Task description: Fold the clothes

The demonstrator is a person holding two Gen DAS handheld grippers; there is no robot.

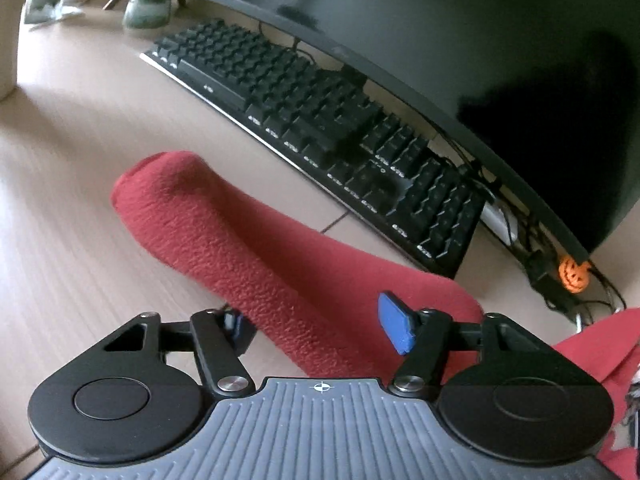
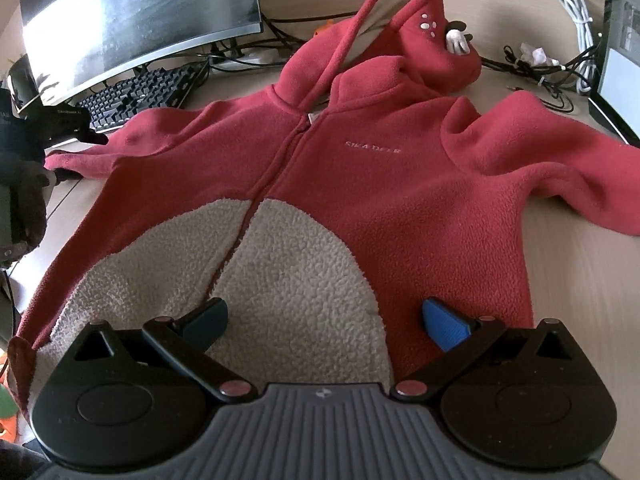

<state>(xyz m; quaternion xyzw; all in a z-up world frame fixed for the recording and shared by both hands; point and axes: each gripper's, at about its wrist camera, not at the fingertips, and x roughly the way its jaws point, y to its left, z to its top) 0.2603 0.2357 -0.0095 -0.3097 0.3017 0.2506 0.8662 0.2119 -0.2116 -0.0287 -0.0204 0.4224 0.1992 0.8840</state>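
- hoodie (image 2: 360,184), red fleece with a cream sherpa belly panel, lies front-up and spread on the desk (image 1: 72,240), zip closed, hood toward the monitor (image 2: 140,28); laid flat like this, it looks ready for a first fold.
- left wrist view: the left gripper (image 1: 320,326) straddles the hoodie's left sleeve (image 1: 240,240) near where it meets the body. its jaws are partly closed around the sleeve, but only the right blue pad (image 1: 394,326) shows clearly at the cloth; the other is half hidden, so whether they truly pinch it i cannot tell.
- the sleeve is a soft, nubby tube with a rounded cuff end, lying diagonally toward the black keyboard (image 1: 320,136); my guess is the sleeve is to be lifted and folded across the chest.
- right wrist view: the right gripper (image 2: 324,322) hovers over the curly cream panel (image 2: 280,280), jaws spread wide, holding nothing.
- the right sleeve (image 2: 560,184) lies bunched and bent outward; small white embroidered lettering sits on the chest.
- cables (image 2: 572,20) trail near the hood.
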